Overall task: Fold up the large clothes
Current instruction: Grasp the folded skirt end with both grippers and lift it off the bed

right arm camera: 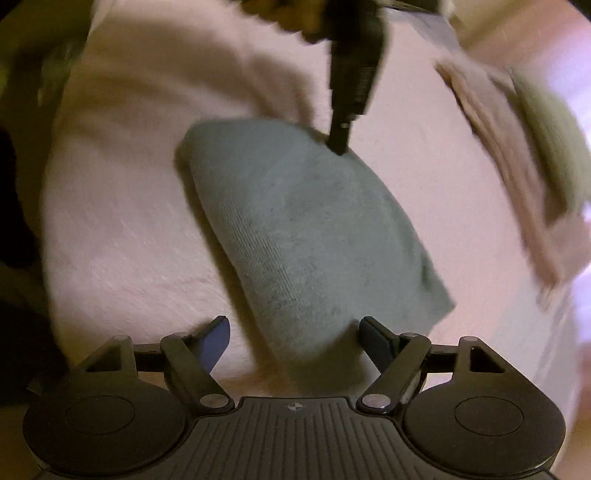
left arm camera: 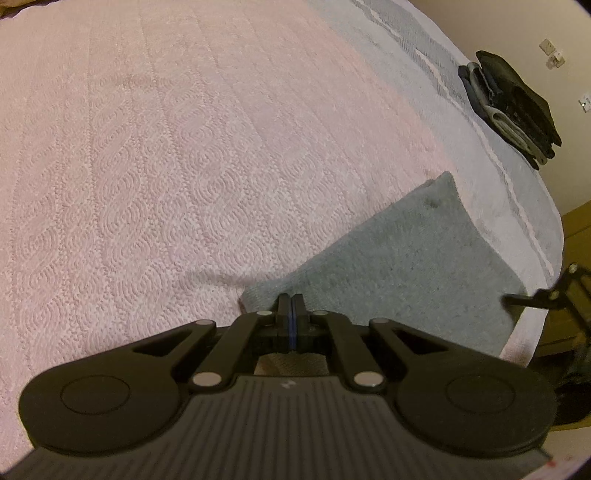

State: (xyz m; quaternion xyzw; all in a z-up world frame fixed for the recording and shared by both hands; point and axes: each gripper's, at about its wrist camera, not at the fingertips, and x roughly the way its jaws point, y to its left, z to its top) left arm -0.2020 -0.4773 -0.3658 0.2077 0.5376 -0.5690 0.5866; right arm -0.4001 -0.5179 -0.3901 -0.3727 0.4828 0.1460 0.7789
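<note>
A grey-blue garment [left arm camera: 406,258] lies folded into a thick oblong on the pink quilted bedspread [left arm camera: 155,155]. My left gripper [left arm camera: 291,304] is shut, its tips pinching the garment's near-left corner. In the right wrist view the same garment [right arm camera: 303,229] stretches away from me, and the left gripper [right arm camera: 341,142] comes down from above onto its far corner. My right gripper [right arm camera: 295,332] stands open, with the garment's near end between its blue-padded fingers [right arm camera: 218,334]. In the left wrist view, one right finger [left arm camera: 532,297] shows at the garment's right edge.
A stack of dark folded clothes [left arm camera: 509,103] sits on a grey-striped blanket [left arm camera: 424,74] near the bed's far right edge. Folded beige and pale clothes [right arm camera: 517,147] lie to the right of the garment. A person's hand [right arm camera: 291,14] holds the left gripper.
</note>
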